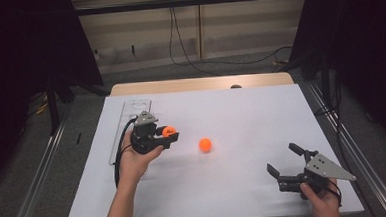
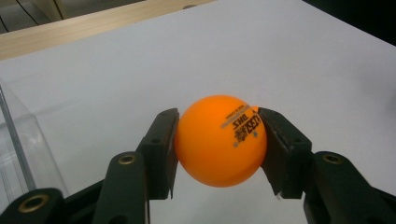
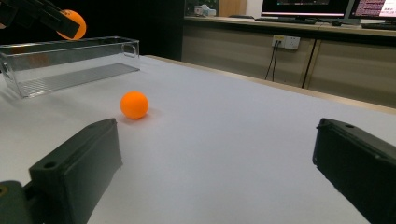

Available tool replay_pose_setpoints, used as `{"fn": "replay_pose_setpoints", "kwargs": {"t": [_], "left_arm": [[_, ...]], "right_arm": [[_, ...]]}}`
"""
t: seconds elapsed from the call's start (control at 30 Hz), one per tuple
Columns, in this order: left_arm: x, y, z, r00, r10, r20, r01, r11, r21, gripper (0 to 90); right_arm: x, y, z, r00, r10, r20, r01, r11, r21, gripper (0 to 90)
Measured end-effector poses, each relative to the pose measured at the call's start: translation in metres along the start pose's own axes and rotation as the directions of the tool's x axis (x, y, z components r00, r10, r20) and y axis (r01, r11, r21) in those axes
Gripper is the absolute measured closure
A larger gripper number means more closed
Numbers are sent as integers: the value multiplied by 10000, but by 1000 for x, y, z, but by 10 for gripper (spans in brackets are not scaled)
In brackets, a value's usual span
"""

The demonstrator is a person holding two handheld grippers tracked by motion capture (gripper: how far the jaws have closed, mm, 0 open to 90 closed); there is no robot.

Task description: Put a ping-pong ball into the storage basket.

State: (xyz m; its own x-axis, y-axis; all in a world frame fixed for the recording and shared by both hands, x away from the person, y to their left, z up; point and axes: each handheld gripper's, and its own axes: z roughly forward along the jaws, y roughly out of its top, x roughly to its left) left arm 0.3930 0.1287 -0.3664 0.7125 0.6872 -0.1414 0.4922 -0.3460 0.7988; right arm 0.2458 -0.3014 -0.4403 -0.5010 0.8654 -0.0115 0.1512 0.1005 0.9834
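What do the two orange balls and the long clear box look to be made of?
The orange ball held in the left gripper looks like thin matte plastic, a table tennis ball by its printed black maker's mark. The orange ball lying on the white table sheet has the same colour and dull sheen, likely the same. The long clear rectangular box looks like glossy acrylic or similar hard plastic: see-through walls, bright edges.
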Motion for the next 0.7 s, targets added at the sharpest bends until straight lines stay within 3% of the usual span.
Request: {"fn": "replay_pose_setpoints", "kwargs": {"t": [0.7], "left_arm": [[7, -1, -4, 9996, -33, -296, 30, 10000, -75, 507]], "right_arm": [[0, 0, 0, 10000, 23, 6, -23, 10000, 10, 5]]}}
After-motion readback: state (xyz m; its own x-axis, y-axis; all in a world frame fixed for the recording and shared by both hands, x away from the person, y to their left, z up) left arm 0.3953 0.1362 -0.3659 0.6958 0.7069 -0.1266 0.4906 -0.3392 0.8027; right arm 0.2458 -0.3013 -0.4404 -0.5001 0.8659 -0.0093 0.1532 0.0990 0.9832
